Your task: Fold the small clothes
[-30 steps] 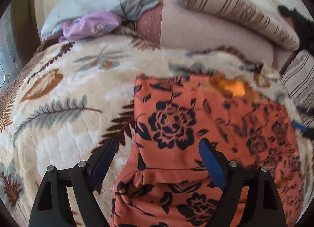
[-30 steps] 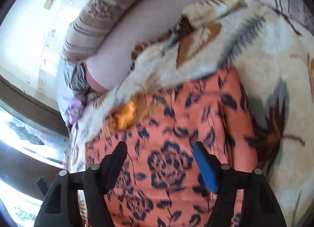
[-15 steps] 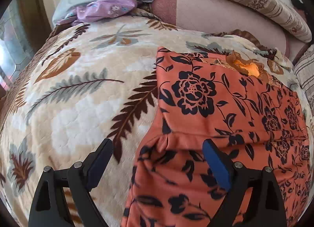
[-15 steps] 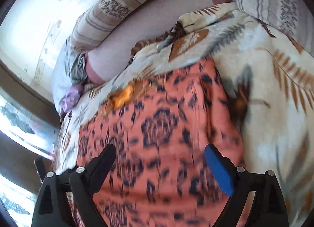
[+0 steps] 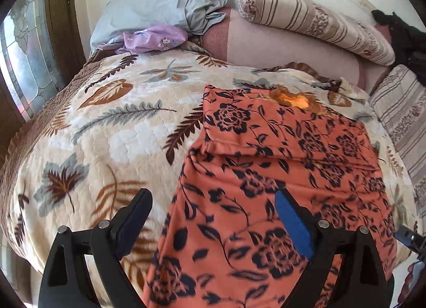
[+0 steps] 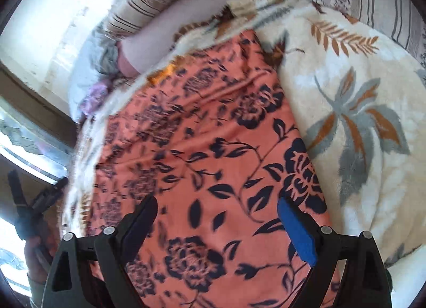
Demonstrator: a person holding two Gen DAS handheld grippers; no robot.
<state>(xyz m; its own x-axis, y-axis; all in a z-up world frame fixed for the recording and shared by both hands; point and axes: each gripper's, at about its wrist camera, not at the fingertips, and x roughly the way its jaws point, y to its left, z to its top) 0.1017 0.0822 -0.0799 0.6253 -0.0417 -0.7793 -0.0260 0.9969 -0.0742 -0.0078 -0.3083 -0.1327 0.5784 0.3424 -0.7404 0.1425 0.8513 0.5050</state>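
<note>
Each gripper (image 5: 213, 212) had black triangular arms with silver screws, one dark pad (image 5: 133, 217) and one blue pad (image 5: 293, 225).

Leaf-print blanket (image 5: 111, 132), striped bolster (image 5: 314, 20), grey pillow (image 5: 159, 4)

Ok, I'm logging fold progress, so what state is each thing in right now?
Orange floral garment: spread flat on the blanket, far end folded over itself, held by neither gripper.
Left gripper: jaws wide open, nothing between the pads, above the garment's left edge.
Right gripper: jaws wide open, empty, above the garment.
Leaf-print blanket: spread over the bed.
Purple cloth: crumpled by the pillows.
Grey pillow: rumpled.
</note>
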